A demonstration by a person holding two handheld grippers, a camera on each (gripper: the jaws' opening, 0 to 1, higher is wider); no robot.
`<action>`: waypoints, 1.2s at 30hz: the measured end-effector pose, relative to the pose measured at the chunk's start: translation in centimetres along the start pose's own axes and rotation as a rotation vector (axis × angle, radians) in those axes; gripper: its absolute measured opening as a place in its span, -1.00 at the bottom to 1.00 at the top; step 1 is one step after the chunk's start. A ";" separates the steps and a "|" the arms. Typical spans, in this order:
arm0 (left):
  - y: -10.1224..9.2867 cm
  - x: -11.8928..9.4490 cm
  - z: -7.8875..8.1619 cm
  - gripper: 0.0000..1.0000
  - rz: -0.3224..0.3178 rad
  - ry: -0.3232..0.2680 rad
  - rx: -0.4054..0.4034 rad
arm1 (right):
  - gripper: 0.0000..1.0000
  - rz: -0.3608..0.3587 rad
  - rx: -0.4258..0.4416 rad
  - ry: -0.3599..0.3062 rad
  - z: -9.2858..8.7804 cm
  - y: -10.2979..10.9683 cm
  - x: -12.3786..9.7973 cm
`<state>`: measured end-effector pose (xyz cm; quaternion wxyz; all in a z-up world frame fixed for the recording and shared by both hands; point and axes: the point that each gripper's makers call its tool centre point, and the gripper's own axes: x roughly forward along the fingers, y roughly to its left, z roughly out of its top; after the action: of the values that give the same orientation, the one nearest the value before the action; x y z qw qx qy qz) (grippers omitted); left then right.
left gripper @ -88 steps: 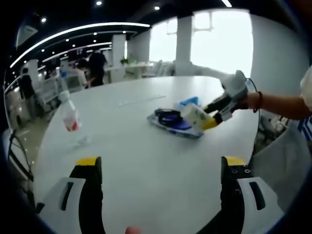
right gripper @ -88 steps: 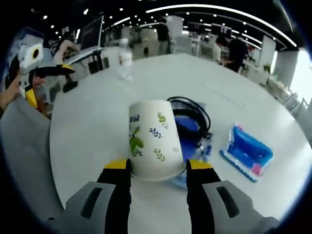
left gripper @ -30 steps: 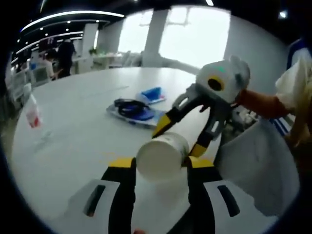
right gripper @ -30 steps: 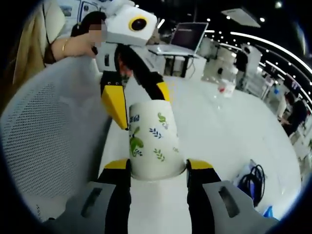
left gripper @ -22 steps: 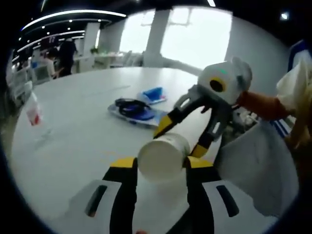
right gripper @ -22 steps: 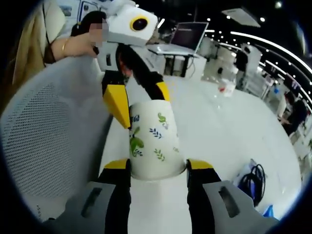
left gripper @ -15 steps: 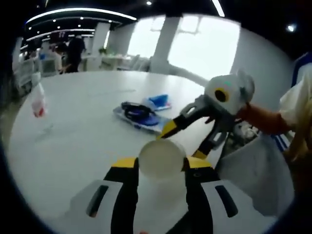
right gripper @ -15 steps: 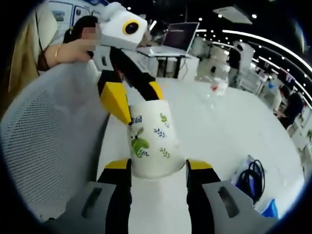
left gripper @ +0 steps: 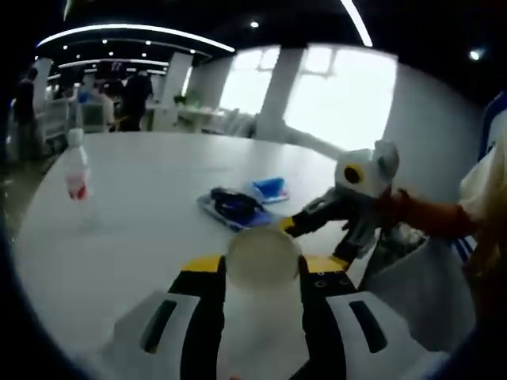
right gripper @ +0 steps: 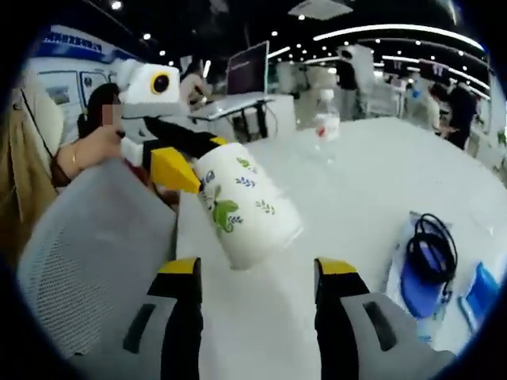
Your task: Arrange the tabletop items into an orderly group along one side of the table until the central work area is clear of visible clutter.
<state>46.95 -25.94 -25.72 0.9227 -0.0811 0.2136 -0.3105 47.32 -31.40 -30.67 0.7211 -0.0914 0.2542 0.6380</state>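
Cup: the paper cup (right gripper: 245,207) with leaf print is up in the air near the table's edge, in front of me, held off the tabletop (left gripper: 127,229).
Left gripper: my left gripper (left gripper: 258,267) is closed on the cup; in the left gripper view its round end (left gripper: 262,257) sits squeezed between my two yellow-tipped jaws.
Right gripper: my right gripper (right gripper: 255,269) is spread wide with nothing between the jaws, and the cup hangs just beyond their tips without touching them.
Cup's axis: tilted, one end pointing toward my right jaws, the other end in the left gripper's hold, seen coming in from the left in the right gripper view (right gripper: 178,162).
Nearer hand: the left, plainly, since it has the cup; I judge the next placing is its job.
Rest of the group: blue pad (left gripper: 230,214) with black cable (right gripper: 432,245) on it, blue packet (left gripper: 269,188) beside it, all mid-table.
Bottle: water bottle (left gripper: 76,176) stands upright, well apart from those.
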 end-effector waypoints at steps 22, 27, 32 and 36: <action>1.3 -0.9 2.4 -0.31 0.066 -0.119 0.020 | -0.42 0.098 0.226 -0.270 4.9 0.8 -0.6; 1.5 -0.9 2.6 -0.31 0.072 -0.128 0.014 | -0.64 0.076 0.216 -0.274 5.0 0.4 -0.7; 1.4 -0.9 2.4 -0.31 0.068 -0.123 0.012 | -0.72 0.062 0.202 -0.289 5.2 0.2 -1.0; 1.3 -0.7 1.7 -0.30 0.064 -0.082 0.014 | -0.77 0.060 0.187 -0.298 5.2 0.2 -1.4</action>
<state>47.92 -24.48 -24.34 0.9407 -0.0803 0.1758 -0.2787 48.39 -30.18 -25.50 0.7367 0.0793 0.2057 0.6392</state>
